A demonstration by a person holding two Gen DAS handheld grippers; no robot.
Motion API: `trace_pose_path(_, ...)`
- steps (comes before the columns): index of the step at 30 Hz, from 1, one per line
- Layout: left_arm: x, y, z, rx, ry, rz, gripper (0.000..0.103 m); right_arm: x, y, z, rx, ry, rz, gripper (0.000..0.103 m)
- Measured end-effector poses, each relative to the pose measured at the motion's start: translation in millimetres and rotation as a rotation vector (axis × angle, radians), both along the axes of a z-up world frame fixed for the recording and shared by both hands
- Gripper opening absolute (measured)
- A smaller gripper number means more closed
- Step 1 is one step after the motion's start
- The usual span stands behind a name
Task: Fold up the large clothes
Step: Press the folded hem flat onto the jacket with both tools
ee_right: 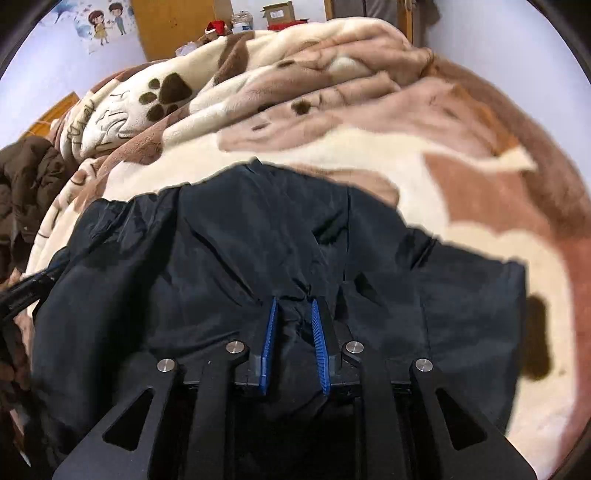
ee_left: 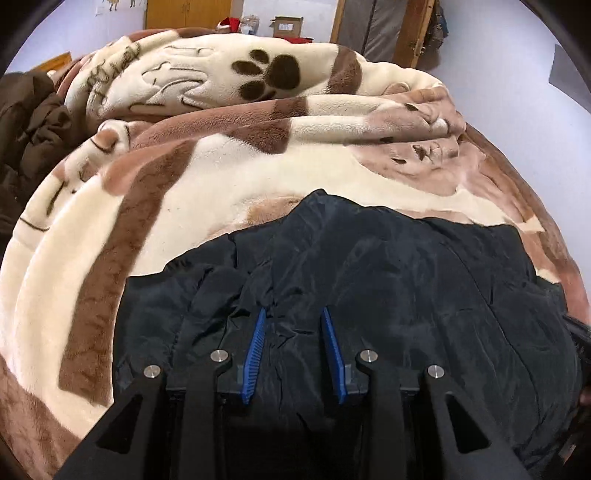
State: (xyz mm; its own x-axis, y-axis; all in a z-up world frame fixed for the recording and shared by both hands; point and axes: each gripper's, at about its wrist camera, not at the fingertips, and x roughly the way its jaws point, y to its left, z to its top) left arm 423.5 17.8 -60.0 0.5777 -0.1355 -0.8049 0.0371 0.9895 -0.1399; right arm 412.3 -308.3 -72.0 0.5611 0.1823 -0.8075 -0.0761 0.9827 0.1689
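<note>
A large black padded jacket [ee_left: 388, 280] lies on a cream and brown paw-print blanket; it also shows in the right wrist view [ee_right: 240, 243]. My left gripper [ee_left: 293, 314] has its blue pads around a bunched fold of the jacket, with a moderate gap between them. My right gripper [ee_right: 293, 304] has its blue pads closer together, pinching a fold of the jacket. The right gripper's body shows at the right edge of the left wrist view [ee_left: 578, 332], and the left gripper's body at the left edge of the right wrist view [ee_right: 29, 288].
The blanket [ee_left: 184, 206] is heaped in thick folds across the bed behind the jacket. A dark brown coat [ee_left: 29, 125] lies at the far left. Wooden cabinets and a cardboard box [ee_left: 288, 24] stand by the back wall.
</note>
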Motion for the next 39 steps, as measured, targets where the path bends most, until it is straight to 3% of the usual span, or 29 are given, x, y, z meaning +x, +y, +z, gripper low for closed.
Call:
trace_pose_path(4,-17,5,18,-0.024,-0.024,0.004,0.033,-18,4,31,-0.011,-0.056,-0.019,0.021)
trace_pose_path(9,-61,14,39,-0.091,-0.091,-0.002,0.033,-64,40,73,0.099,-0.16,0.11,0.021)
trace_pose_path(13,-77,7,21,-0.063,-0.05,-0.027,0.033,-73,83,46,0.066,-0.093,0.213,0.021)
trace_pose_path(17,-66,9,-6,-0.073,0.001,-0.025,0.033,-53,84,4,0.055,-0.025,0.187,0.019)
trace_pose_path(22,-72,3,6,-0.047,0.002,-0.02,0.033,-61,82,23,0.062,-0.024,0.167,0.02)
trace_pose_path(26,-116,-2,22,-0.141,-0.047,-0.081,0.033,-100,75,45,0.098,-0.084,0.192,0.021)
trace_pose_path(29,-133,-23,7,-0.154,-0.015,-0.149,0.033,-115,78,24,0.128,-0.038,0.211,0.021)
trace_pose_path(33,-124,-38,-29,-0.106,0.042,-0.134,0.033,-101,83,-15,0.101,0.03,0.188,0.021)
trace_pose_path(36,-114,-36,-42,-0.127,0.044,-0.107,0.036,-92,87,-26,0.078,0.013,0.184,0.02)
trace_pose_path(39,-113,-41,-50,-0.095,0.037,-0.109,0.036,-87,91,-38,0.049,0.01,0.189,0.019)
